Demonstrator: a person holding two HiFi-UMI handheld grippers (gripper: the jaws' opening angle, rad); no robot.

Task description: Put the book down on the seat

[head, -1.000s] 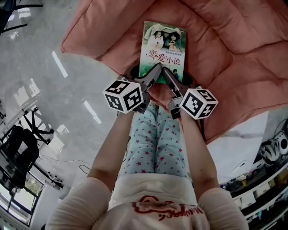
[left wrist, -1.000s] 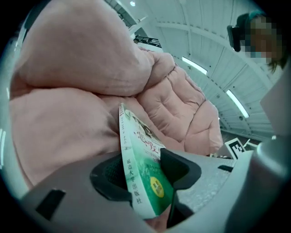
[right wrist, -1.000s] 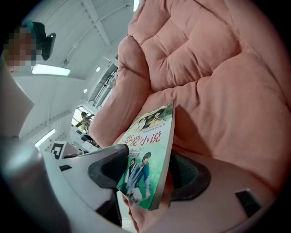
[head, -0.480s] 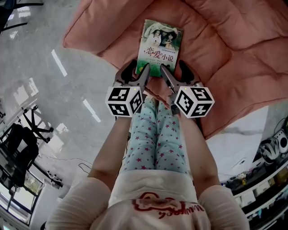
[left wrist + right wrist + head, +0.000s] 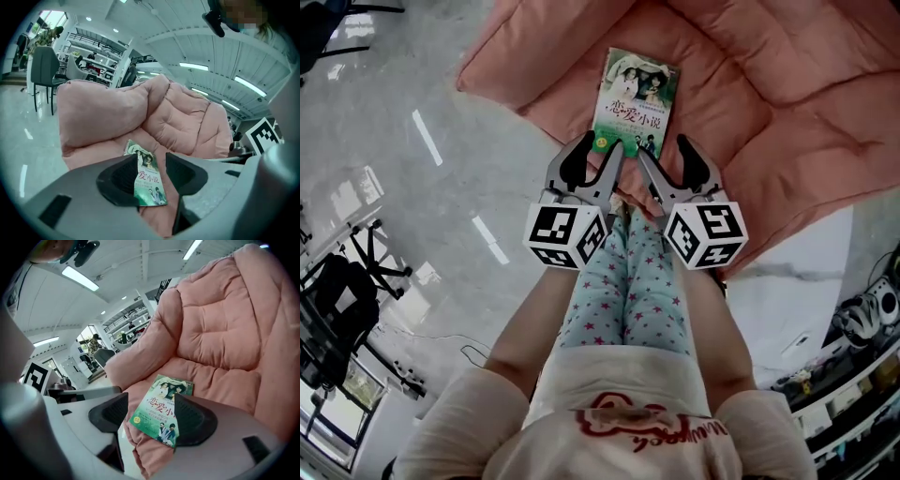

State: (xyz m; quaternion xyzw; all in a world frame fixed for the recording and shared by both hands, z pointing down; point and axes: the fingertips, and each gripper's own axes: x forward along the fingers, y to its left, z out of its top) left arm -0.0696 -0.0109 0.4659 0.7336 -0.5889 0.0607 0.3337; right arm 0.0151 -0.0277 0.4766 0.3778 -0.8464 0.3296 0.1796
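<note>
The book (image 5: 636, 101) lies flat on the pink seat (image 5: 741, 103), near its front edge; the left claw (image 5: 598, 157) and right claw (image 5: 666, 155) hover just short of it; their jaws, just now opening, stand apart, gripping nothing.

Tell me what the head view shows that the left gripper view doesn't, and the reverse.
Head view only: the person's star-patterned trousers and printed top. Left gripper view only: a grey chair, shelving and ceiling lights. Both: the book lying flat on the pink seat, and the left gripper open, gripping nothing.
</note>
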